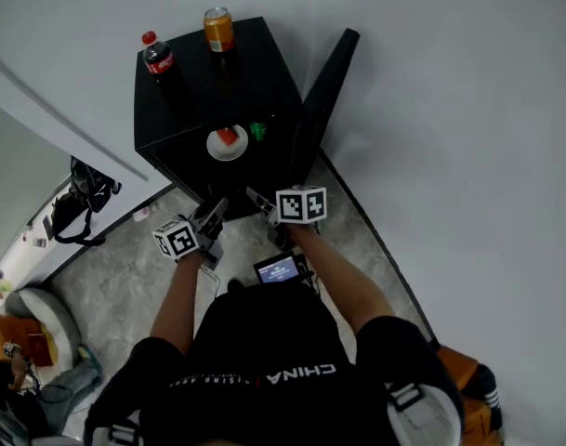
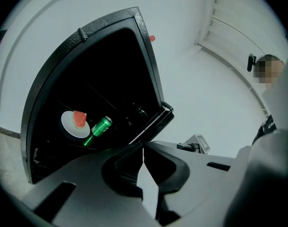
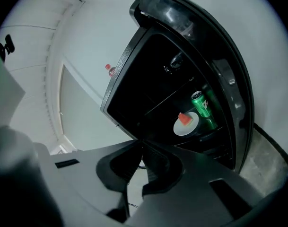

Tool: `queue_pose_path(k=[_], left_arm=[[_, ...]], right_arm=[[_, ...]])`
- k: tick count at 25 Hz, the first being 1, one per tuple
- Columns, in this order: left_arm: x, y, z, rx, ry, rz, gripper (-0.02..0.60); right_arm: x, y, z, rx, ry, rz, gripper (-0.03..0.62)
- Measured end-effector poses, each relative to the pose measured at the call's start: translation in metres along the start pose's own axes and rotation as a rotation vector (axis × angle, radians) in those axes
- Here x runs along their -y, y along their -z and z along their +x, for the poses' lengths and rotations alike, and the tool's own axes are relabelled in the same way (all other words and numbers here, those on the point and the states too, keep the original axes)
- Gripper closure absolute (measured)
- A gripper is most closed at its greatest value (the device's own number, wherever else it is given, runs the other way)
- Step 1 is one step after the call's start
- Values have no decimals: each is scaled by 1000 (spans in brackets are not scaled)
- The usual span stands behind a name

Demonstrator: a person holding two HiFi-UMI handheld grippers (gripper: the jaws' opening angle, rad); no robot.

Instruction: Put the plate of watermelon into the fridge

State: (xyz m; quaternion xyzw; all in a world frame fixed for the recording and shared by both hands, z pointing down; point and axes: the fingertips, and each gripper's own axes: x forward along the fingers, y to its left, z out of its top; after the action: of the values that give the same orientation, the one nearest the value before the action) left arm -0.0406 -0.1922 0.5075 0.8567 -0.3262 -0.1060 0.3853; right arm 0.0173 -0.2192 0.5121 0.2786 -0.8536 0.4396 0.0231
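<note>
The fridge (image 2: 110,21) casing is black, pebbled and slightly shiny. The plate (image 2: 69,127) is smooth, glossy white; the can (image 2: 101,126) is shiny green metal. The left gripper (image 2: 143,148) and right gripper (image 3: 141,149) are matt grey plastic. The floor (image 1: 125,277) looks like mottled stone.

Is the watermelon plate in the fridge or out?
In. The plate, with the watermelon slice on it, sits inside the open fridge, beside a green can.
</note>
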Motion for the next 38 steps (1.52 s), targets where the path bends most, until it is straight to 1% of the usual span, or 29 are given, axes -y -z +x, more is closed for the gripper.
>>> queue_pose_path(k=[1,2,4,5,6,9,12,16,18,20,22,23,30,35,38], left_arm=[[5,6,2,-28,-12,26,565],[11,14,4,-68,-28,69,565],[26,31,8,-153,-54,174,565],[33,38,10,-177,-63,208,565],[38,44,11,-183,-72,221,565],[42,64,5,-168,-123,201,565],[42,87,-6,-185,-158,192,565],[49,108,-23,-206,-153,192,565],[55,112,-31,-209,-135,209,565],[63,117,-41,-224,-114,242,565],[71,124,-58,-242,-99,271,565],[75,129,-69,-245,-93,273,565],[85,170,-151,-255,-67,234,565],[104,182,-199,-233,-45,221,565],[116,190,-215,-226,-39,229,565]], right_arm=[[1,3,-2,-12,-3,-11,577],[3,6,-4,-25,-6,-23,577],[7,11,-8,-49,-18,-42,577],[10,14,-10,-62,-23,-50,577],[12,16,-12,-76,-23,-58,578],[19,27,-20,-118,-19,-67,579],[23,41,-28,-132,-11,-58,579],[22,63,-46,-125,14,-47,579],[19,71,-56,-114,36,-54,579],[14,81,-62,-97,56,-53,579],[4,95,-66,-80,74,-44,577],[-4,102,-67,-72,80,-40,577],[-58,161,-73,-26,102,-43,579],[-96,206,-93,-5,138,-59,579],[-111,230,-110,-8,162,-79,579]])
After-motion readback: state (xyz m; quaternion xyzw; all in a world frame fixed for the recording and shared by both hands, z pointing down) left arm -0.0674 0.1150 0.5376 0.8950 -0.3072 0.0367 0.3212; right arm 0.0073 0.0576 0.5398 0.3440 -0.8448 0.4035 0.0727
